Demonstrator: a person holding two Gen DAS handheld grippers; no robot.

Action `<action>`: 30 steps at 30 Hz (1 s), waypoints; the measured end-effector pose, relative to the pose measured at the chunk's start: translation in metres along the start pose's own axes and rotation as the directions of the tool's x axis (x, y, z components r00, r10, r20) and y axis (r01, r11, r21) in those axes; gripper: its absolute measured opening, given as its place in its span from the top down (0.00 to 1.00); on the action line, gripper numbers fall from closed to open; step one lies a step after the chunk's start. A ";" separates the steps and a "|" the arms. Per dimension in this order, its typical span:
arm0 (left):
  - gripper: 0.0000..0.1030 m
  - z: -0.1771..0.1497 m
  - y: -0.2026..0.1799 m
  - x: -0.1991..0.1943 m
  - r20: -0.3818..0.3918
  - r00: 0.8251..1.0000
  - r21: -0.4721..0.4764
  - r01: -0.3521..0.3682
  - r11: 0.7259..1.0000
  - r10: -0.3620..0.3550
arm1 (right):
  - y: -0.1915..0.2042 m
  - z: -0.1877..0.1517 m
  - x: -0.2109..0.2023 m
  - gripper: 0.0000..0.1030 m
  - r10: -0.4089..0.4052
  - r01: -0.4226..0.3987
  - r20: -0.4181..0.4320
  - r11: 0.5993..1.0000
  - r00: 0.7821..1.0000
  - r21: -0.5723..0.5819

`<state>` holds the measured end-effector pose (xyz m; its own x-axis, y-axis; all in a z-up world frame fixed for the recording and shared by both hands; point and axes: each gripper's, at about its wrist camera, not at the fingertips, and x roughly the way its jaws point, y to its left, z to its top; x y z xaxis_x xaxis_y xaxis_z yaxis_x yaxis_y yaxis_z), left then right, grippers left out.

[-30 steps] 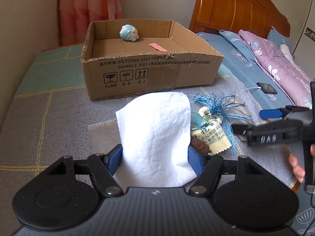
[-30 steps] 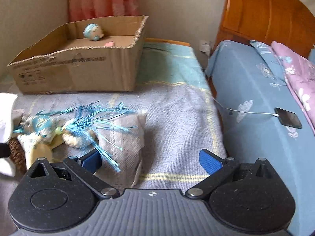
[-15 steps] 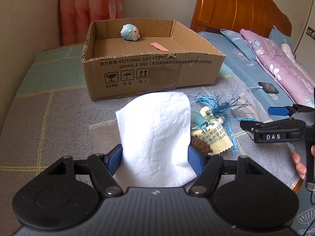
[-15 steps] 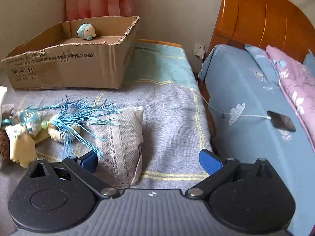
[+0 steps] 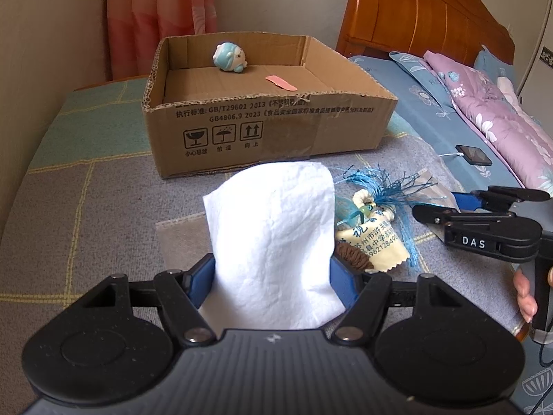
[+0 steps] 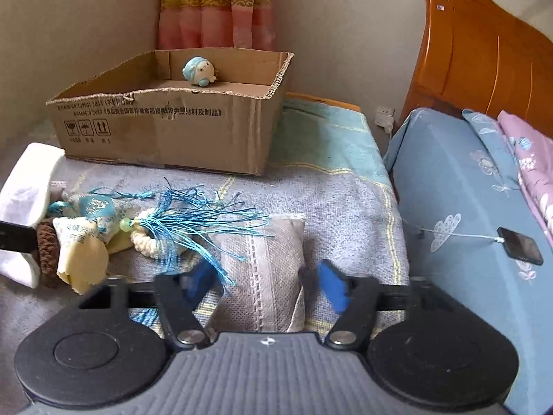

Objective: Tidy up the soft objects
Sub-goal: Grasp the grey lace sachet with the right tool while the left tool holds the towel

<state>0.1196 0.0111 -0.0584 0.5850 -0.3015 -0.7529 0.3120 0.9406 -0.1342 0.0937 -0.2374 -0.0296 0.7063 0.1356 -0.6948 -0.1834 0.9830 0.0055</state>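
My left gripper [image 5: 271, 276] is shut on a white folded cloth [image 5: 273, 238] and holds it upright in front of the cardboard box [image 5: 269, 124]. The box holds a small blue-and-white plush [image 5: 228, 57] and a pink strip [image 5: 280, 82]. My right gripper [image 6: 264, 285] has its blue fingers on either side of a grey fabric pouch [image 6: 262, 269] on the blanket; they look blurred and nearly against it. A blue tassel [image 6: 193, 221], a yellow sachet [image 6: 81, 249] and a brown knit piece [image 6: 46, 245] lie left of the pouch.
A grey and teal checked blanket [image 5: 86, 207] covers the surface. A bed with a blue sheet [image 6: 466, 207], a purple quilt [image 5: 490, 110] and a wooden headboard [image 6: 484, 55] stands on the right. A phone on a cable [image 6: 520, 245] lies on the sheet.
My right gripper has moved left over the grey pouch and its fingers have closed in around it. My left gripper holds the white cloth in the same place.
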 end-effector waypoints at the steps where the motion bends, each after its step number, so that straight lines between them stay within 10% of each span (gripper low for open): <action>1: 0.35 0.000 0.000 -0.001 0.001 1.000 0.003 0.000 1.000 0.000 | 0.000 0.000 -0.001 0.53 0.009 -0.009 -0.003 1.000 1.000 0.009; 17: 0.42 0.003 -0.004 -0.010 0.017 1.000 0.027 -0.001 1.000 0.000 | -0.007 -0.013 -0.027 0.59 -0.007 0.006 -0.035 1.000 0.999 -0.025; 23: 0.42 0.003 -0.006 -0.011 0.016 1.000 0.027 -0.002 1.000 0.001 | -0.006 -0.021 -0.028 0.43 0.012 -0.014 -0.055 0.999 0.998 -0.042; 30: 0.42 0.003 -0.007 -0.015 0.023 1.000 0.037 -0.005 0.999 0.004 | -0.006 -0.023 -0.035 0.58 0.016 -0.019 -0.052 0.998 0.999 -0.057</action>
<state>0.1112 0.0089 -0.0444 0.6036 -0.3009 -0.7384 0.3366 0.9357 -0.1062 0.0543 -0.2510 -0.0221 0.6666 0.1447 -0.7312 -0.2352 0.9717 -0.0221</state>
